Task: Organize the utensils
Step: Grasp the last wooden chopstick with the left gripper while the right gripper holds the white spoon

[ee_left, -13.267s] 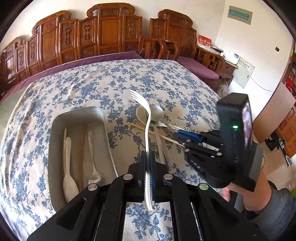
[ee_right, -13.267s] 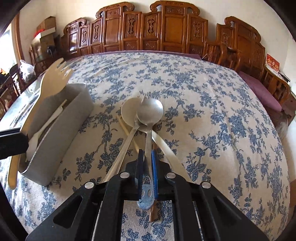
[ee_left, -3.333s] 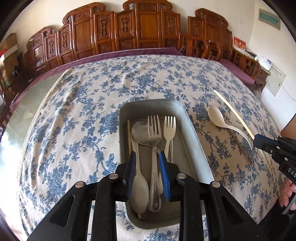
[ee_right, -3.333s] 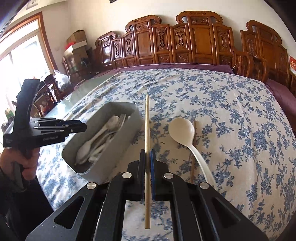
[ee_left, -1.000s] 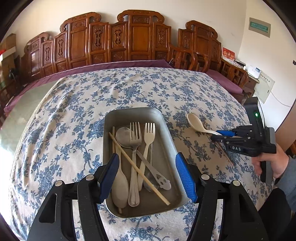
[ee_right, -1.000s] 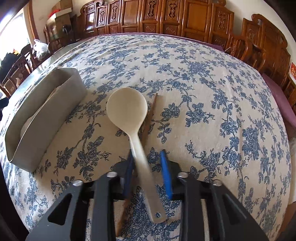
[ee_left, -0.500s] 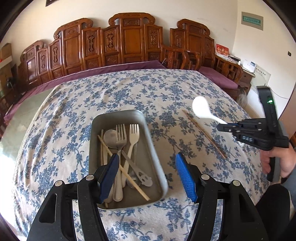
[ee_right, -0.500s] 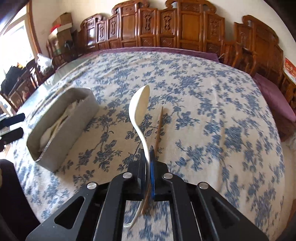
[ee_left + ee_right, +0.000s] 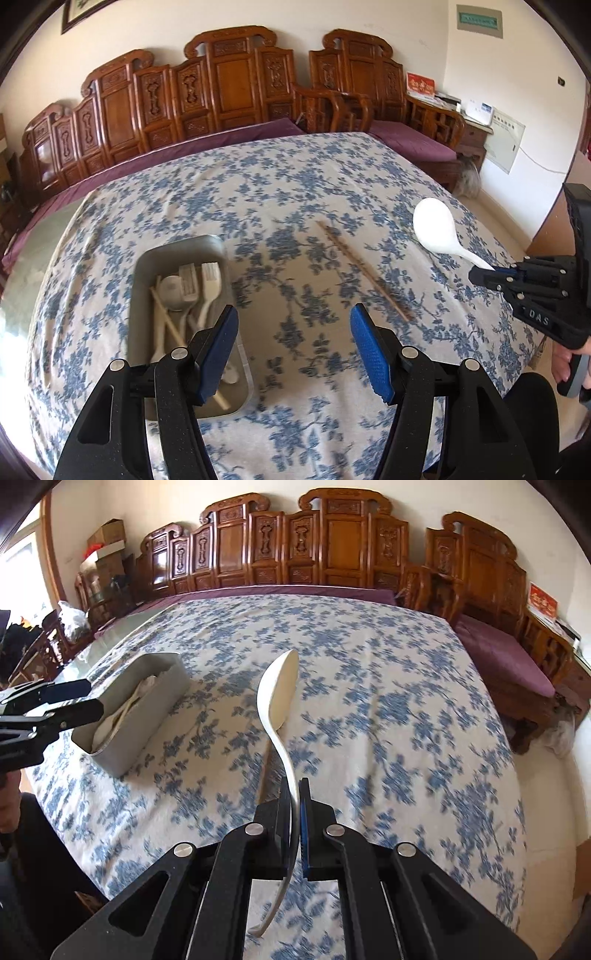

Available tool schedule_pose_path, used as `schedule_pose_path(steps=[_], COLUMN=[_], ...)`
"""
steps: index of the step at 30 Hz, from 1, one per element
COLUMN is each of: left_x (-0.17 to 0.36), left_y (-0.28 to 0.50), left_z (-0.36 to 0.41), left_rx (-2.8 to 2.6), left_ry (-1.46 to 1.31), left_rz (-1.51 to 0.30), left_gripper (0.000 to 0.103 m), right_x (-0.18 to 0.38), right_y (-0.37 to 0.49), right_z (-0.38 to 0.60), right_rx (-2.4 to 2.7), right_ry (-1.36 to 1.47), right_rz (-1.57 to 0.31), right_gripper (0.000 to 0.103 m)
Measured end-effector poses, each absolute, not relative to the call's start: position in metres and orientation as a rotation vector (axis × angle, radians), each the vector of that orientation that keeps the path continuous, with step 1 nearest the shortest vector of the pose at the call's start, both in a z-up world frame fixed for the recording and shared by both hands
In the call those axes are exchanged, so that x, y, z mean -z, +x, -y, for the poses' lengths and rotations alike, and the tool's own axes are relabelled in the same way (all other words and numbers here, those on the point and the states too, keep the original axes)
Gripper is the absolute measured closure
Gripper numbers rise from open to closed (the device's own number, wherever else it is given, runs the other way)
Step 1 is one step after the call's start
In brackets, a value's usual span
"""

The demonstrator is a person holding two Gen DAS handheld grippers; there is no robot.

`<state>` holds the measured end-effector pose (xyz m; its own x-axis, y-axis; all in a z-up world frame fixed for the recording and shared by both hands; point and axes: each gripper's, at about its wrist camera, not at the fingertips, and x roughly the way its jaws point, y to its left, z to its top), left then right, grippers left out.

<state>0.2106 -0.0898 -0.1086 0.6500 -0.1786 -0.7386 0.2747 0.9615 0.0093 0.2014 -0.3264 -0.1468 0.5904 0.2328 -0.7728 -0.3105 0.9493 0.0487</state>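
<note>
My right gripper (image 9: 294, 794) is shut on the handle of a white plastic spoon (image 9: 277, 690), held in the air above the tablecloth; in the left wrist view that spoon (image 9: 436, 232) and right gripper (image 9: 484, 275) show at the right. My left gripper (image 9: 291, 350) stands open and empty above the cloth, just right of the grey metal tray (image 9: 142, 266). The tray (image 9: 147, 716) holds forks, spoons and a chopstick (image 9: 173, 325). One wooden chopstick (image 9: 364, 271) lies on the cloth between the two grippers; in the right wrist view the chopstick (image 9: 264, 771) lies under the spoon.
A blue-flowered cloth (image 9: 277, 192) covers the table. Carved wooden chairs (image 9: 229, 77) line the far side, with purple cushions (image 9: 498, 646). A person's hand (image 9: 570, 363) holds the right gripper at the table's right edge.
The right gripper closed on the white spoon's handle and lifted it off the cloth. The left gripper moved right, away from over the tray, still open.
</note>
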Motion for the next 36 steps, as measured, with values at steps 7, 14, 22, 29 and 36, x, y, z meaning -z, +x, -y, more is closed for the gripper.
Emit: schedule_pose_path(steps=[7, 14, 22, 29, 36], left_x=[0.127, 0.159, 0.192, 0.211, 0.212], left_y=[0.237, 0.273, 0.303, 0.312, 0.307], left_z=[0.128, 0.169, 0.2, 0.208, 0.192], left_rx=[0.285, 0.314, 0.332, 0.305, 0.296], left_ry=[0.141, 0.149, 0.147, 0.177, 0.181], left_rz=[-0.877, -0.951, -1.02, -1.073, -1.098], left_gripper=[0.043, 0.043, 0.043, 0.071, 0.097], right_x=[0.166, 0.168, 0.174, 0.177, 0.171], right_y=[0.205, 0.208, 0.212, 0.212, 0.209], right_z=[0.351, 0.369, 0.377, 0.377, 0.37], right_rx=[-0.281, -0.247, -0.245, -0.254, -0.266], right_ry=[-0.058, -0.027, 0.003, -0.002, -0.016], right_rz=[-0.921, -0.923, -0.937, -0.947, -0.935], right_gripper=[0.098, 0.098, 0.098, 0.097, 0.097])
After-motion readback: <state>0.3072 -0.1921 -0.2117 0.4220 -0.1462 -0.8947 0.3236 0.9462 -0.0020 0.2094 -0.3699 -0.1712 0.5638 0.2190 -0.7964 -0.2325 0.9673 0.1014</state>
